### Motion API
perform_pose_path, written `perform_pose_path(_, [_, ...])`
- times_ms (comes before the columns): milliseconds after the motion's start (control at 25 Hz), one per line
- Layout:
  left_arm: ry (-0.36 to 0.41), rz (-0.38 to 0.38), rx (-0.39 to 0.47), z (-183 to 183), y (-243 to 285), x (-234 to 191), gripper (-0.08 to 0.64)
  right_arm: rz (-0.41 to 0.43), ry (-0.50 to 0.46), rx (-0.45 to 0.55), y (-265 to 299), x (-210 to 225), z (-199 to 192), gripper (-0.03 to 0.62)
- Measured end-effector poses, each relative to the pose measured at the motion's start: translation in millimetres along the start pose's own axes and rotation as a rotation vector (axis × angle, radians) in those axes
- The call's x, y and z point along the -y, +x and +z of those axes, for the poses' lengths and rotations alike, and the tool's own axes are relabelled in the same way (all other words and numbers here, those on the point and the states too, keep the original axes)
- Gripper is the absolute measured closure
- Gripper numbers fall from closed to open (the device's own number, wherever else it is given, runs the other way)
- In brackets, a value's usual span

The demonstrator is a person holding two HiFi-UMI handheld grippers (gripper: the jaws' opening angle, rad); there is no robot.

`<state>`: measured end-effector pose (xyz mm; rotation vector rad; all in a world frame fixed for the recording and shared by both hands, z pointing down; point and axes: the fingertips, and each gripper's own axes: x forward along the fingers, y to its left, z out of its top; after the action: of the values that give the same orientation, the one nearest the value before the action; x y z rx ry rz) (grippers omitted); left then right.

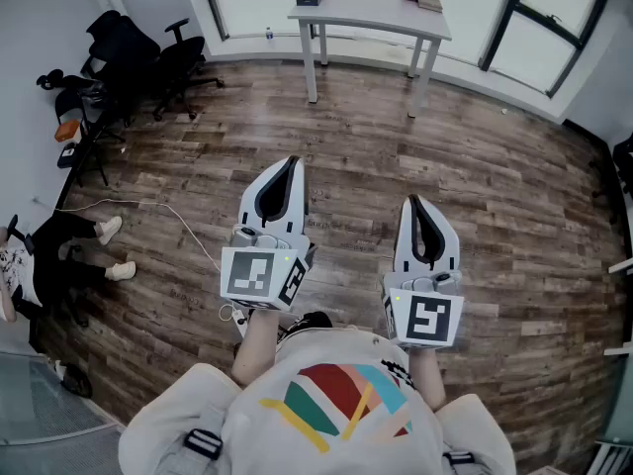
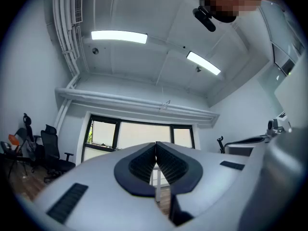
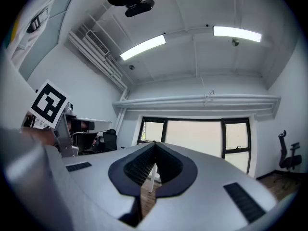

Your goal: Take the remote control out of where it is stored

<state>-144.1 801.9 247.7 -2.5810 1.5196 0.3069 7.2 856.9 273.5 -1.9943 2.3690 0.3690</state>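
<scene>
I see no remote control in any view. In the head view my left gripper (image 1: 291, 162) and right gripper (image 1: 413, 201) are held side by side in front of the person's chest, above the wooden floor (image 1: 514, 216), both pointing toward the far window. Each pair of jaws is pressed together with nothing between them. The left gripper view shows my left gripper (image 2: 155, 150) shut and tilted upward at the ceiling and windows. In the right gripper view my right gripper (image 3: 154, 150) stands the same way, shut and empty.
A white table (image 1: 368, 13) with small items on it stands by the far window. Black office chairs (image 1: 148, 52) are grouped at the left wall. A person (image 1: 49, 250) sits on the floor at the left, near a white cable (image 1: 173, 216).
</scene>
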Motion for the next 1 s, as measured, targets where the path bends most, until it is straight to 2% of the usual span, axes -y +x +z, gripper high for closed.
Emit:
perform_pose_path(360, [0.063, -0.024, -0.056, -15, -5, 40, 0.551, 0.052, 0.070, -0.047, -16, 1, -19, 0.601])
perform_pose_path(800, [0.067, 0.061, -0.122, -33, -22, 29, 0.551, 0.105, 0.137, -0.064, -33, -2, -38, 0.601])
perform_pose_path(1000, [0.131, 0.075, -0.156, -36, -24, 40, 0.551, 0.123, 0.171, -0.108, -31, 12, -61, 0.601])
